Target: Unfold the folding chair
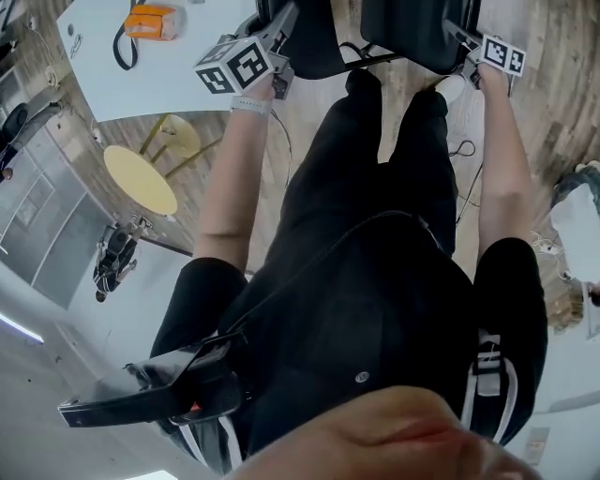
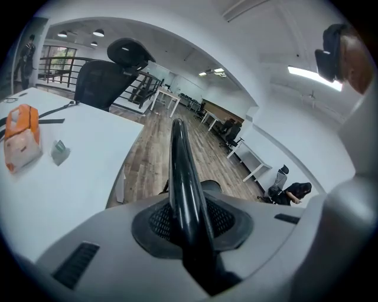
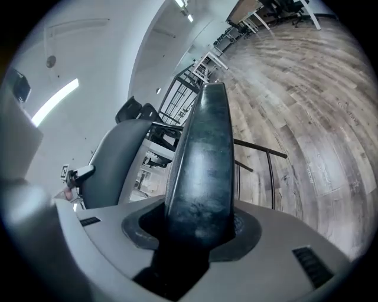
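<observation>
The black folding chair stands at the top of the head view as two dark panels, one on the left (image 1: pixel 314 37) and one on the right (image 1: pixel 412 33). My left gripper (image 1: pixel 277 67) is shut on a glossy black frame tube (image 2: pixel 182 171) that runs up between its jaws (image 2: pixel 189 227). My right gripper (image 1: pixel 469 58) is shut on the edge of a wide dark chair panel (image 3: pixel 204 159), which fills the gap of its jaws (image 3: pixel 198 233). In the right gripper view, another curved chair panel (image 3: pixel 112 162) and thin black frame bars (image 3: pixel 263 150) show beyond.
A white table (image 1: pixel 141 80) at upper left carries an orange box (image 1: pixel 152 21) and a black cable (image 1: pixel 120 49). A yellow round stool (image 1: pixel 141 178) stands below it. A black office chair (image 2: pixel 106 79) stands behind the table. Wooden floor lies around the chair.
</observation>
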Motion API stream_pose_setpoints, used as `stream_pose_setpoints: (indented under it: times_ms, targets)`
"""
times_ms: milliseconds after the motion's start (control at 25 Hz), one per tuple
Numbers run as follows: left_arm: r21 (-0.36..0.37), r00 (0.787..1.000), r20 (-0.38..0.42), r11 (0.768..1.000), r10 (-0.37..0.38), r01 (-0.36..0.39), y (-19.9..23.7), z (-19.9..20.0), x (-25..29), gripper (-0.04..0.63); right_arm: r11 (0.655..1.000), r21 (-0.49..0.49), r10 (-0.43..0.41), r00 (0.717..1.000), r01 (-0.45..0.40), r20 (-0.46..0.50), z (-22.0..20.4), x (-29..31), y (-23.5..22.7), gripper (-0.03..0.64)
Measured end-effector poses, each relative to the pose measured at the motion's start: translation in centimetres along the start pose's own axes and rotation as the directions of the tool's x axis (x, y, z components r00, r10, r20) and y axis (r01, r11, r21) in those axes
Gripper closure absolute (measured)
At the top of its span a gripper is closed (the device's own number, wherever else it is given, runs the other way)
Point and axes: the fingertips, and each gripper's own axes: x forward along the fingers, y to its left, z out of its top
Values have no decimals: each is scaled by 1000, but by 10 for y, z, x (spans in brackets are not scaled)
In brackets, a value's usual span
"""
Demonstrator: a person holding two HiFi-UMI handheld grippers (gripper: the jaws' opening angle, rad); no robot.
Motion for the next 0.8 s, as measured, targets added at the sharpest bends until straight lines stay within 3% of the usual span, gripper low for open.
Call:
stream_pose_setpoints:
  times_ms: [160, 400, 640, 800]
  targets:
    - [-18, 999, -3, 999, -45, 45, 3, -7, 9, 523, 996, 32, 83, 996, -84, 31, 0, -14, -27, 442]
    - [-22, 998, -4, 998, -59, 58, 3, -17, 22, 522, 978, -3, 209, 977, -209, 50, 2, -26, -58, 442]
    - [-31, 997, -5, 996, -79, 79, -13, -30, 41, 522, 960, 75, 266, 962, -270, 65, -8, -46, -114, 443]
    - [-33, 997, 9, 996, -81, 81, -13, -34, 46, 522, 947, 72, 306, 948, -312, 89, -8, -50, -138, 442]
